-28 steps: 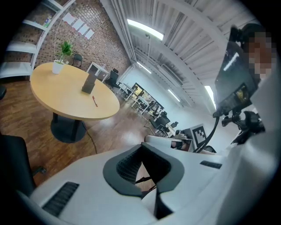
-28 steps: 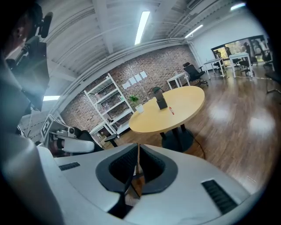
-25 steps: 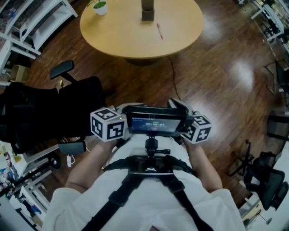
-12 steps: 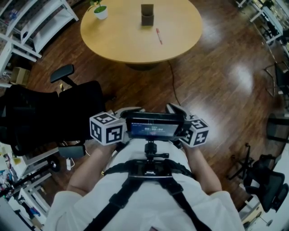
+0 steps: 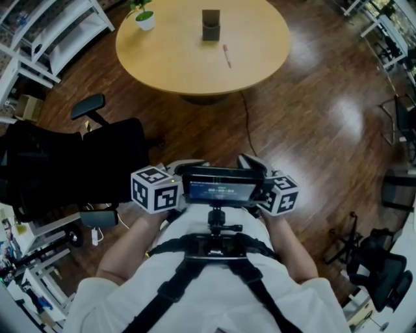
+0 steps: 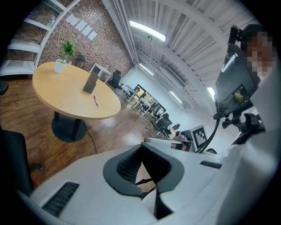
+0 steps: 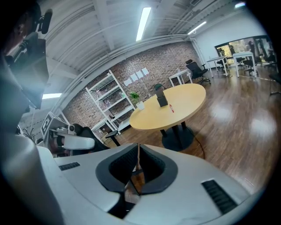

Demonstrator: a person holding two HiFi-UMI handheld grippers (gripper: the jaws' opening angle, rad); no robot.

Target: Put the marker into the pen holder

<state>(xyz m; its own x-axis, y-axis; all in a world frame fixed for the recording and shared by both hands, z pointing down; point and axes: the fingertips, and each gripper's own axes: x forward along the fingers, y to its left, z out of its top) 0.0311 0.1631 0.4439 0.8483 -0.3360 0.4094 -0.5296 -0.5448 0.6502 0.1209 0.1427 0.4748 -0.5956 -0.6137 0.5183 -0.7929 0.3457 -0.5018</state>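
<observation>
A red marker (image 5: pixel 227 55) lies flat on the round wooden table (image 5: pixel 175 58), just right of and nearer than the dark square pen holder (image 5: pixel 210 25). Both also show far off in the left gripper view, marker (image 6: pixel 95 101) and holder (image 6: pixel 91 82), and in the right gripper view, marker (image 7: pixel 171 108) and holder (image 7: pixel 161 99). My left gripper (image 5: pixel 188 164) and right gripper (image 5: pixel 250 160) are held close to the chest, well short of the table. Each has its jaws together with nothing between them, left gripper (image 6: pixel 141 145), right gripper (image 7: pixel 138 145).
A small potted plant (image 5: pixel 144 18) stands on the table's far left. A black office chair (image 5: pixel 78 162) is at my left, and a cable (image 5: pixel 247 123) runs over the wooden floor from the table's foot. White shelves (image 5: pixel 58 32) stand far left, more chairs (image 5: pixel 383 266) at right.
The head view has tipped a little, so more of the table's far side shows. Both grippers stay near the chest, shifted only slightly.
</observation>
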